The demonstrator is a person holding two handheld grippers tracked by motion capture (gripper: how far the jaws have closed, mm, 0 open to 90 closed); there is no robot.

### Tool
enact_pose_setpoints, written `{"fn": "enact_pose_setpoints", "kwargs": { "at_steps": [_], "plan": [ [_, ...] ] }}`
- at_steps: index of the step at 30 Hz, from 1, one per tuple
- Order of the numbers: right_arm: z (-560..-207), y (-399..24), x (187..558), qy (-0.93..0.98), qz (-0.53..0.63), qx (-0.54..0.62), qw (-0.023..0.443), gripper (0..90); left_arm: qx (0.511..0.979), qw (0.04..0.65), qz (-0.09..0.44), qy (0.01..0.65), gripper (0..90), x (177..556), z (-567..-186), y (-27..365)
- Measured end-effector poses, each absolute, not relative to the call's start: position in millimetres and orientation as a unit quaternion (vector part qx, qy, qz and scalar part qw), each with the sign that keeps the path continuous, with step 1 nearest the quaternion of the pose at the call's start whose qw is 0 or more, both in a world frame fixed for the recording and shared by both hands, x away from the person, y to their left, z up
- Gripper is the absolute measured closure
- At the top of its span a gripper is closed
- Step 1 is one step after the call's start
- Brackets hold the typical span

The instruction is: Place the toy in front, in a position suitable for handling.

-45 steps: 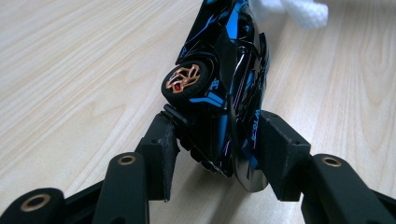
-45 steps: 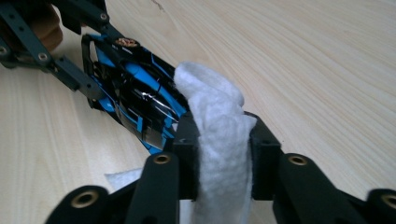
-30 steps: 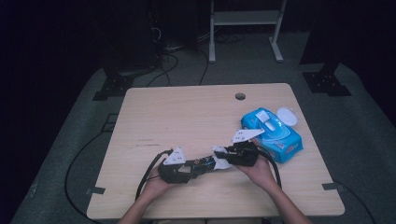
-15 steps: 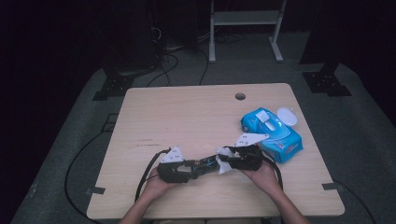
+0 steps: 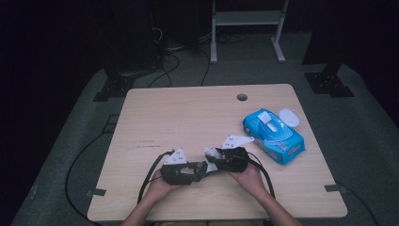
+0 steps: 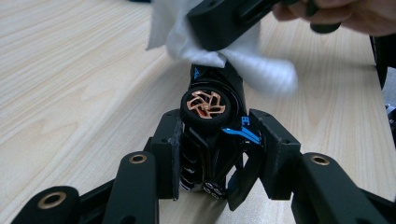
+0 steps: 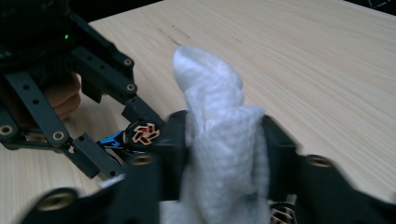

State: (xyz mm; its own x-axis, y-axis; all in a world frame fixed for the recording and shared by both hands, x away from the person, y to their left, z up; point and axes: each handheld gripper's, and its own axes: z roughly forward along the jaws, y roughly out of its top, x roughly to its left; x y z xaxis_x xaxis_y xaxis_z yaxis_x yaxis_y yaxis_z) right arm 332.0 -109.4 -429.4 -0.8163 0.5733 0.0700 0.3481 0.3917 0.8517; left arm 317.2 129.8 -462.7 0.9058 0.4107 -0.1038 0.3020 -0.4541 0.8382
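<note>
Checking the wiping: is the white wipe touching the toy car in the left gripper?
Touching. In the left gripper view the white wipe lies pressed on the far end of the toy car, no gap between them.

surface: wooden table (image 5: 188,117) | on it: blue wipes pack (image 5: 274,137), white lid (image 5: 289,117)

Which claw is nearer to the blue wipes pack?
Right. The right claw, with a white wipe between its jaws, sits just left of the wipes pack; the left claw lies farther left.
</note>
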Motion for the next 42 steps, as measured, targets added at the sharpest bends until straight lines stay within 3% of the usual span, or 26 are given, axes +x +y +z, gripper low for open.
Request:
{"fn": "enact_pose_setpoints", "kwargs": {
  "at_steps": [3, 6, 12, 18, 22, 29, 35, 39, 42],
  "plan": [
    [-424, -118, 332, 0.821, 0.482, 0.282, 0.114, 48.3, 0.852, 0.476, 0.058, 0.209, 55.8, 317, -463, 129],
    [-419, -127, 328, 0.817, 0.490, 0.279, 0.117, 51.1, 0.851, 0.478, 0.057, 0.212, 55.8, 317, -463, 130],
    [-422, -123, 323, 0.826, 0.478, 0.270, 0.129, 70.9, 0.849, 0.481, 0.059, 0.210, 55.8, 317, -461, 128],
    [-428, -107, 316, 0.838, 0.469, 0.239, 0.143, 77.8, 0.850, 0.479, 0.061, 0.210, 55.0, 318, -463, 128],
    [-426, -113, 319, 0.835, 0.468, 0.252, 0.142, 79.5, 0.853, 0.476, 0.067, 0.203, 57.8, 317, -462, 127],
    [-427, -90, 316, 0.832, 0.496, 0.235, 0.074, 80.0, 0.854, 0.475, 0.073, 0.198, 58.0, 316, -462, 126],
    [-426, -101, 321, 0.839, 0.465, 0.249, 0.133, 80.2, 0.854, 0.476, 0.074, 0.197, 58.3, 316, -462, 126],
    [-427, -107, 322, 0.830, 0.476, 0.267, 0.114, 80.4, 0.854, 0.477, 0.074, 0.196, 58.2, 316, -462, 124],
    [-429, -89, 316, 0.833, 0.492, 0.241, 0.080, 80.2, 0.854, 0.476, 0.073, 0.195, 58.2, 315, -462, 124]
  ]
}}
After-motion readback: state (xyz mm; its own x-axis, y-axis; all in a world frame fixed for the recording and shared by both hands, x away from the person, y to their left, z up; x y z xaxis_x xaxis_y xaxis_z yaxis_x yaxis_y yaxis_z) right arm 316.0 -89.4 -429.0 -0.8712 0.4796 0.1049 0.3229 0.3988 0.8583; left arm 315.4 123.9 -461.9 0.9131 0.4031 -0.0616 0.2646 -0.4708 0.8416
